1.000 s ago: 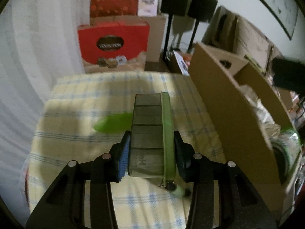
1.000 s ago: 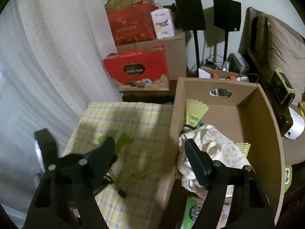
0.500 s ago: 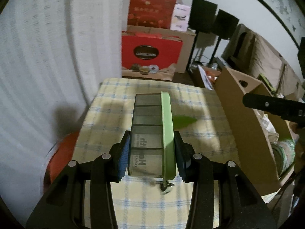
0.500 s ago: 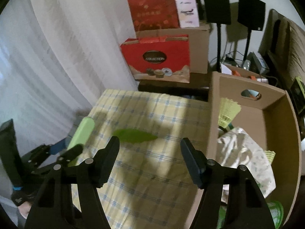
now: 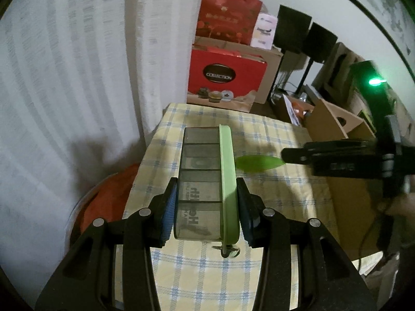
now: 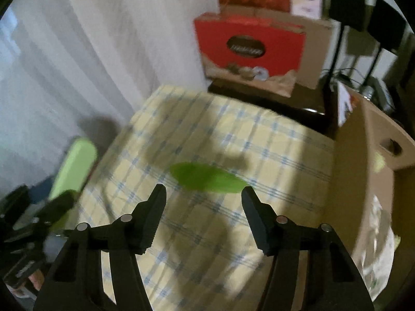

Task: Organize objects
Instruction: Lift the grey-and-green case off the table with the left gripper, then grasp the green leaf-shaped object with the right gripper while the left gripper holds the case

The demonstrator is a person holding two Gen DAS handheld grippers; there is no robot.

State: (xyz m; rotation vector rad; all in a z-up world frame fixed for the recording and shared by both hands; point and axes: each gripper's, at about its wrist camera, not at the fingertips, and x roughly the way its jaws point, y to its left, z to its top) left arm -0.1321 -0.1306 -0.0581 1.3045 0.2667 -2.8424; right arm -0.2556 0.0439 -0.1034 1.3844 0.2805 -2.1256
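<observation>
My left gripper (image 5: 206,194) is shut on a smoky grey pill organiser with a light green lid (image 5: 205,178), held above the yellow checked tablecloth (image 5: 259,272). A flat green leaf-shaped piece (image 5: 259,162) lies on the cloth to the right of the organiser. In the right wrist view that green leaf (image 6: 207,178) lies just beyond my right gripper (image 6: 203,197), whose jaws are closing with nothing between them. The right gripper's finger (image 5: 324,153) reaches toward the leaf's right tip in the left wrist view. The organiser's green lid (image 6: 72,165) shows at the left.
An open cardboard box (image 6: 368,181) with crumpled paper inside stands along the table's right side. A red gift box (image 5: 225,77), stacked cartons and two black speakers (image 5: 306,36) stand behind the table. White curtains hang on the left, with an orange object (image 5: 109,197) below.
My right gripper swung from over the cardboard box to the left and down, onto the green leaf, its jaws narrowing. The left gripper, still holding the organiser, drew back toward the table's left side.
</observation>
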